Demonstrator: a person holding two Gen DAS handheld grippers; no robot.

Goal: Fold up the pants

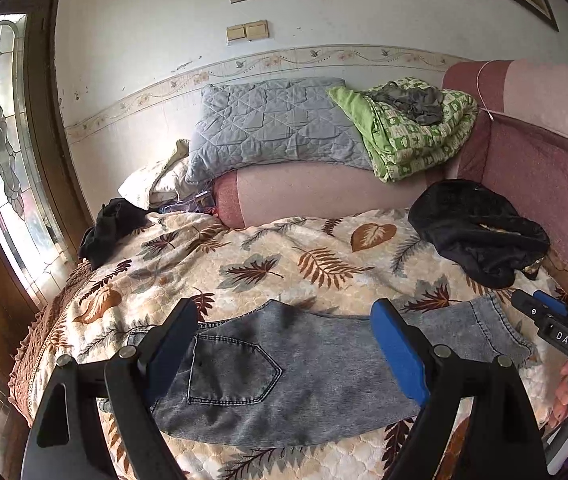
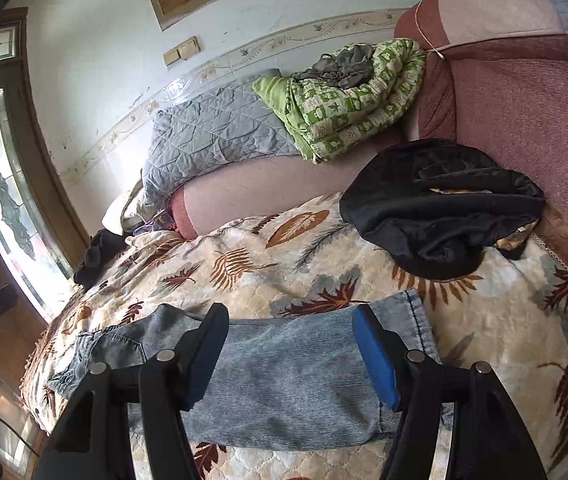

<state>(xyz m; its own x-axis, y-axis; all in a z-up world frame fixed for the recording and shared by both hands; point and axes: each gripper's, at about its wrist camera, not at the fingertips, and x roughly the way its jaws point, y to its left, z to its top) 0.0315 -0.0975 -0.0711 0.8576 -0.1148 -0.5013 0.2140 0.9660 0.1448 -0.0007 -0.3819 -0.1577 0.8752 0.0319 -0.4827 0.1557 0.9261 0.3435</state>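
Grey washed-denim pants (image 1: 284, 372) lie folded flat across the leaf-print bedspread (image 1: 275, 256), back pocket at the left, leg hems at the right. My left gripper (image 1: 284, 320) is open and empty, its jaws spread wide just above the seat and pocket part. My right gripper (image 2: 290, 322) is open and empty above the leg part of the pants (image 2: 296, 376), near the hems. The right gripper also shows in the left wrist view (image 1: 540, 312), at the far right beside the hem.
A black garment (image 1: 480, 232) lies on the bed at the right by the pink headboard (image 1: 544, 168). Another dark garment (image 1: 111, 228) lies at the left edge. A grey quilt (image 1: 271, 124) and green blanket (image 1: 408, 128) are stacked on a pink bolster (image 1: 316, 196) at the back.
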